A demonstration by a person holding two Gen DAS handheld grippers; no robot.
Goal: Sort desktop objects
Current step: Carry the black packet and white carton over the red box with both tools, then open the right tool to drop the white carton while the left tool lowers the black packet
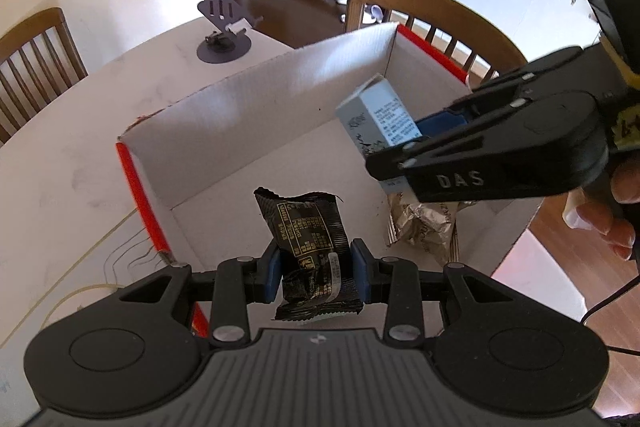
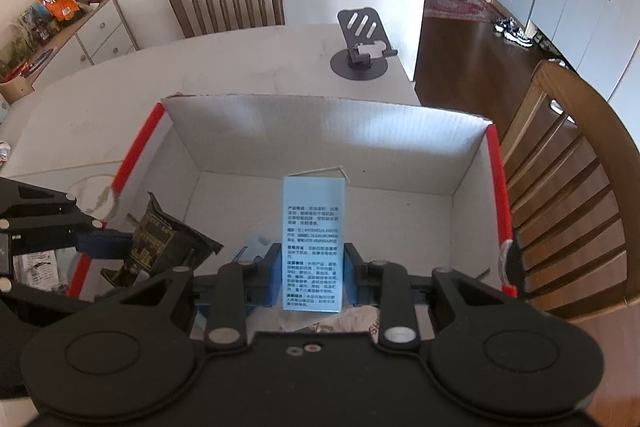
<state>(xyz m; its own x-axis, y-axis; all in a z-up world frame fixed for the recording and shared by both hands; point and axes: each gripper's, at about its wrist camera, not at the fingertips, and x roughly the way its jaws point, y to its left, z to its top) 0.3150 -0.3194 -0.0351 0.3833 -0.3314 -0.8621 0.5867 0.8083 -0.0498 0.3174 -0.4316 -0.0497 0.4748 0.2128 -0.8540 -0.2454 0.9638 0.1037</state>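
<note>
The black snack packet [image 1: 308,239] is clamped in the left gripper [image 1: 316,277] above the cardboard box [image 1: 248,115]; the right gripper [image 2: 311,277] grasps a pale blue carton [image 2: 313,243] over it too.

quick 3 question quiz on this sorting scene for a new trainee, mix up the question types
1. True or false: the left gripper is shut on a black snack packet.
2. What does the right gripper hold? A) a pale blue carton B) a phone stand C) nothing
3. What already lies on the floor of the cardboard box, under the right gripper?

Key
1. True
2. A
3. A crumpled gold wrapper
</note>
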